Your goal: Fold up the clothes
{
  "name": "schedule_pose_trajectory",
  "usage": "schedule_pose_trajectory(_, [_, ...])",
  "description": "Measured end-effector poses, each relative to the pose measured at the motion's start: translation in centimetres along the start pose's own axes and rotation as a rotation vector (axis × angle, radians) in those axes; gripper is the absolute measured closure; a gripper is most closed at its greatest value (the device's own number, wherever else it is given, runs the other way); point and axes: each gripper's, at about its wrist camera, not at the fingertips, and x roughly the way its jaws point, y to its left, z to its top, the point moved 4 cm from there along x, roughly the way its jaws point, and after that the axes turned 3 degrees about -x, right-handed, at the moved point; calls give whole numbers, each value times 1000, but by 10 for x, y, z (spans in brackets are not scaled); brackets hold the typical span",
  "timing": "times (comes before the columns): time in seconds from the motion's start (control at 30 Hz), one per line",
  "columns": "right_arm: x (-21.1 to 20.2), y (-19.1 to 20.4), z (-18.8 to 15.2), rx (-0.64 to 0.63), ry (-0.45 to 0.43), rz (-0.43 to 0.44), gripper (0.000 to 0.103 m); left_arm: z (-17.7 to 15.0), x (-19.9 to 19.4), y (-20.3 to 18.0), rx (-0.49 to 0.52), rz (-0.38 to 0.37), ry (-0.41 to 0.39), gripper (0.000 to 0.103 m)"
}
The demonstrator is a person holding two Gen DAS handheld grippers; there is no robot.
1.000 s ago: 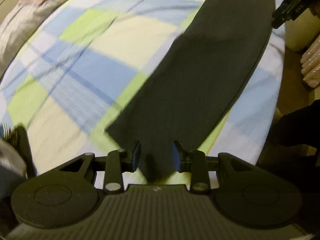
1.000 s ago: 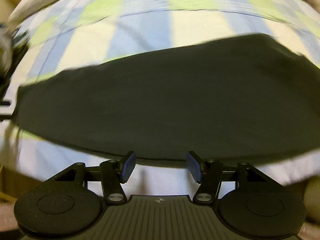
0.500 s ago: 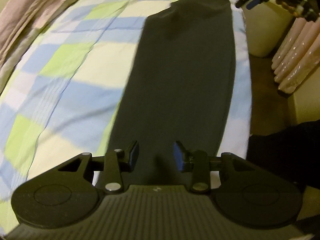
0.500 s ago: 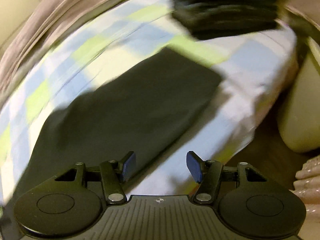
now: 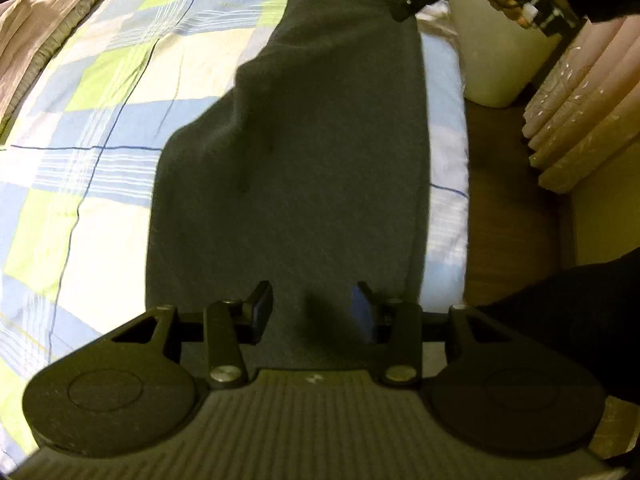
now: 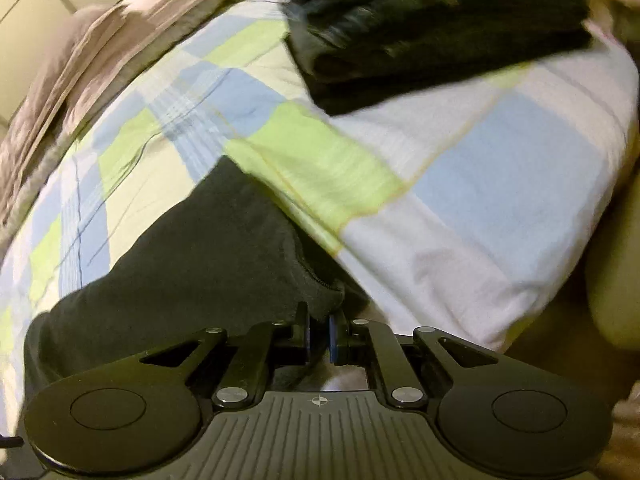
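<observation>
A dark garment (image 5: 304, 152) lies in a long strip down the near side of a checked bed (image 5: 100, 128), its right edge running close to the mattress edge. The right gripper (image 6: 319, 334), jaws nearly together, pinches the far corner's hem, apparently ready to carry that end over for the next fold. The left gripper (image 5: 312, 308) hovers at the near end with its jaws spread and the cloth lying between them, ungripped; it looks placed to take or pin that end. A folded stack (image 6: 436, 28) sits beyond the garment, well apart from it. Open quilt stretches to the garment's left, giving room to swing the cloth; to the right, the bed drops to the floor, where a pale bin (image 5: 492, 60) stands near.
</observation>
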Motion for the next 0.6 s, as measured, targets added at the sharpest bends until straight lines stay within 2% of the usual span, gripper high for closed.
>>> schedule_pose_trajectory(0.17, [5, -12, -2, 34, 9, 37, 97, 0, -6, 27, -60, 52, -7, 64])
schedule_pose_trajectory(0.23, [-1, -14, 0, 50, 17, 50, 92, 0, -9, 46, -100, 79, -25, 63])
schedule_pose_trajectory(0.27, [-5, -13, 1, 37, 16, 20, 71, 0, -10, 56, -121, 92, -35, 62])
schedule_pose_trajectory(0.3, [-13, -11, 0, 24, 0, -39, 44, -2, -10, 67, -136, 104, -47, 61])
schedule_pose_trajectory(0.33, [-21, -9, 0, 11, -17, -98, 40, -3, -9, 79, -148, 116, -60, 60])
schedule_pose_trajectory(0.47, [-48, 19, -12, 18, -29, -132, 40, -6, 7, 127, -160, 123, -101, 60])
schedule_pose_trajectory(0.53, [-56, 48, -23, 0, -22, -104, 40, -5, 21, 150, -183, 83, -108, 60])
schedule_pose_trajectory(0.6, [-53, 86, -34, -54, -2, -67, 40, -2, 37, 171, -217, 6, -117, 61])
